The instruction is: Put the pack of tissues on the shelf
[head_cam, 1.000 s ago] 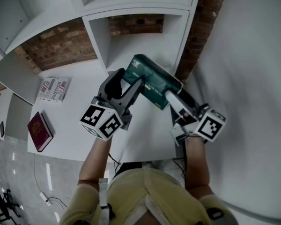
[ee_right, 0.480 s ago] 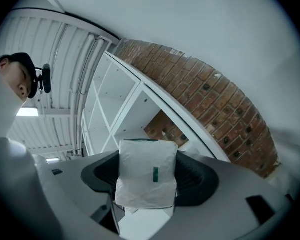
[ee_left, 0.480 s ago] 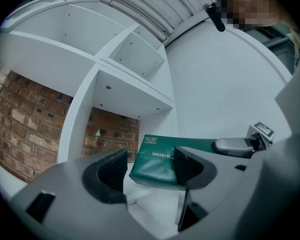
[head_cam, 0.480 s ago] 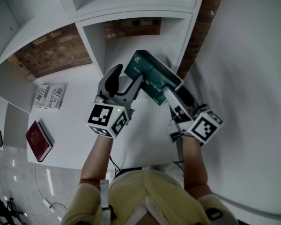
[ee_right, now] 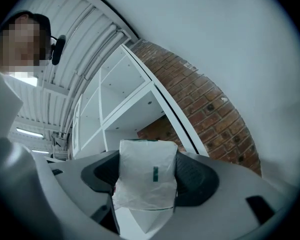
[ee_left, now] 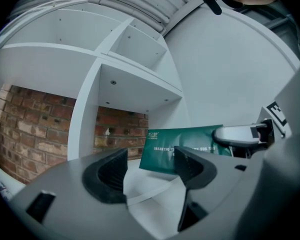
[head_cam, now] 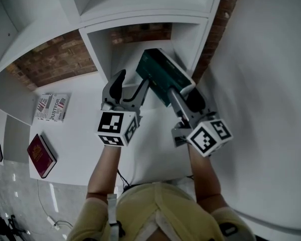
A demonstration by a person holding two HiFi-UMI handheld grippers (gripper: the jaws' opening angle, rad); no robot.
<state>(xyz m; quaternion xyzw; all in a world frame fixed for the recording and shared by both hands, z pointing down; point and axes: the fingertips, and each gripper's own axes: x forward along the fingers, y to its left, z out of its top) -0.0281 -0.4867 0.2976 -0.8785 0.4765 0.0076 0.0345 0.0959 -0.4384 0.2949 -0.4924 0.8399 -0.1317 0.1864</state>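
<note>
A dark green pack of tissues (head_cam: 163, 74) with a white end hangs at the mouth of a white shelf compartment (head_cam: 140, 44), its far end just inside. My right gripper (head_cam: 183, 95) is shut on the pack's near end; in the right gripper view the white end (ee_right: 147, 176) fills the space between the jaws. My left gripper (head_cam: 132, 87) stands open just left of the pack, nothing between its fingers. The left gripper view shows the green pack (ee_left: 182, 146) beyond the open jaws, with the right gripper's finger (ee_left: 240, 134) on it.
The shelf unit has white dividers (head_cam: 98, 54) and a brick wall (head_cam: 60, 59) behind. On the white tabletop (head_cam: 75, 124) at left lie a printed packet (head_cam: 51, 107) and a dark red book (head_cam: 41, 154). A white wall (head_cam: 266, 84) rises at the right.
The right gripper has carried the pack up and forward, into the compartment's mouth. The left gripper has followed alongside, still open.
</note>
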